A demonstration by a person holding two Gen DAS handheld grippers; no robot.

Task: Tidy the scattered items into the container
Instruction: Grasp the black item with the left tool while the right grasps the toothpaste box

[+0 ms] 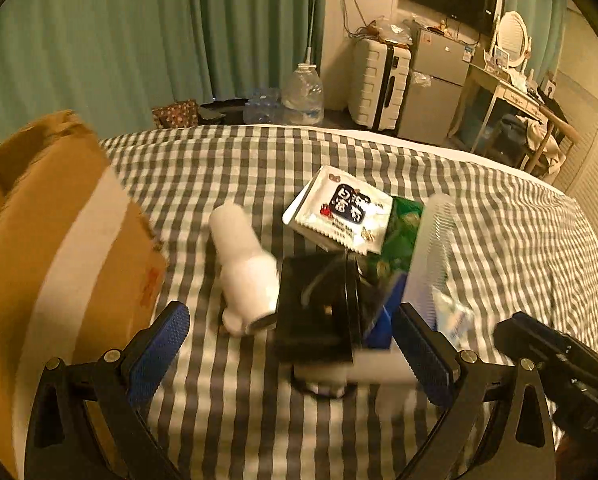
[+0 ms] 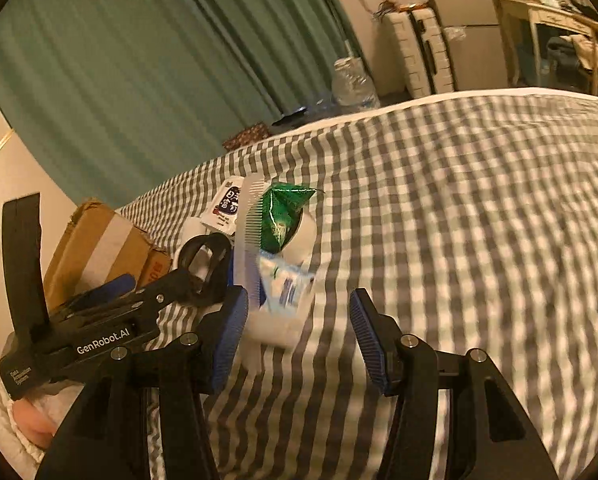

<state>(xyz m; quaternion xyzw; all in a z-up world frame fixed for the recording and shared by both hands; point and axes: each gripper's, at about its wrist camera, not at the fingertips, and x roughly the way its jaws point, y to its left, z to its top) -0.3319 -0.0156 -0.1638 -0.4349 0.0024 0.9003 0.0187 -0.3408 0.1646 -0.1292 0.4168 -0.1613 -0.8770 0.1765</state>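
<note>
A white box holds a black case, a white snack packet, a green packet, a white comb and a pale blue tissue pack. A white bottle lies on the checked bed beside it. My left gripper is open, its jaws either side of the box's near end. My right gripper is open just right of the white box; the comb, green packet and tissue pack show there.
A brown cardboard box stands at the left on the bed; it also shows in the right wrist view. Beyond the bed are a water jug, a suitcase, a small fridge and a dressing table.
</note>
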